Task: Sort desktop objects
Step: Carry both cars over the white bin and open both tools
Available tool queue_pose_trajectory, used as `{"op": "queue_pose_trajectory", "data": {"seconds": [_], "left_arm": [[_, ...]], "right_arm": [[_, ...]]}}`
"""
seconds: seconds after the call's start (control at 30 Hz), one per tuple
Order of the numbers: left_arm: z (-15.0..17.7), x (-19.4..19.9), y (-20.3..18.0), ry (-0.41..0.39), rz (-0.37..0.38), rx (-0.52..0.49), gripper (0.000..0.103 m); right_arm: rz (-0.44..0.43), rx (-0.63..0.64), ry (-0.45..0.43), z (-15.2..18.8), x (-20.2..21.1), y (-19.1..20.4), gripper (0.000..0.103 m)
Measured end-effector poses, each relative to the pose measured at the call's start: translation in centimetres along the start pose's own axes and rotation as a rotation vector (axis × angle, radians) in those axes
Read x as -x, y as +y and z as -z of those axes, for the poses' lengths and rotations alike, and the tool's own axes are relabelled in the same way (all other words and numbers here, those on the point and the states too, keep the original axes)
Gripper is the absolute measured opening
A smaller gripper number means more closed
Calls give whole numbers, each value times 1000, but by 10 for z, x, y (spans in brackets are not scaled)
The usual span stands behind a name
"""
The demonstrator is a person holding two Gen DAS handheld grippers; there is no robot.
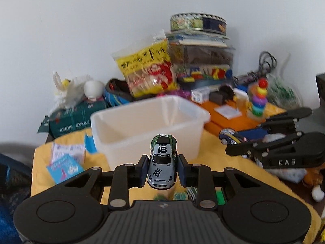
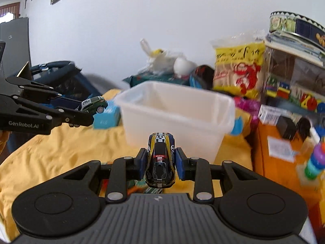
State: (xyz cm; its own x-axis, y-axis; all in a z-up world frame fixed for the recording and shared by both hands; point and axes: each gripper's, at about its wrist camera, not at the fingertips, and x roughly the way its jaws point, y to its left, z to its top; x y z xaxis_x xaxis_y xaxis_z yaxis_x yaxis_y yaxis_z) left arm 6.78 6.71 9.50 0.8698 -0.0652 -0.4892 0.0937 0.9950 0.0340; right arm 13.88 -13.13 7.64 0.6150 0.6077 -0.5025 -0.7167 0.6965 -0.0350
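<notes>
Left gripper (image 1: 161, 167): blue pads closed on the flanks of the silver-green toy car (image 1: 162, 160), number 18, nose toward the camera, long axis along the fingers.

Right gripper (image 2: 161, 163): closed likewise on the black-yellow toy car (image 2: 160, 160), same alignment.

Both cars are glossy, hard-shelled and held off the wrinkled yellow cloth (image 2: 61, 152).

The white plastic bin (image 1: 146, 126) is translucent, smooth-walled, rectangular and open-topped. It sits frame centre, directly ahead of both grippers, with its rim above the cars in each view. Neither arm looks clearly nearer. Judgement: next move is lift, forward, release over the rim.
</notes>
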Motion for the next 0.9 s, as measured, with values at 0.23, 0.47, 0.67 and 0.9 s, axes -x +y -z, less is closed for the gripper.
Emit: {"op": "queue_pose_trajectory", "data": {"seconds": [0.23, 0.47, 0.67, 0.9], "left_arm": [[-32, -31, 10, -38, -15, -35, 33], [-54, -72, 22, -44, -32, -15, 33], [-60, -114, 29, -4, -65, 5, 33], [-47, -155, 44, 97, -119, 30, 34]], "right_arm": [[25, -18, -57, -25, -21, -22, 33], [46, -25, -77, -47, -49, -35, 33], [63, -34, -56, -57, -81, -39, 33], [104, -79, 11, -62, -130, -49, 33]]}}
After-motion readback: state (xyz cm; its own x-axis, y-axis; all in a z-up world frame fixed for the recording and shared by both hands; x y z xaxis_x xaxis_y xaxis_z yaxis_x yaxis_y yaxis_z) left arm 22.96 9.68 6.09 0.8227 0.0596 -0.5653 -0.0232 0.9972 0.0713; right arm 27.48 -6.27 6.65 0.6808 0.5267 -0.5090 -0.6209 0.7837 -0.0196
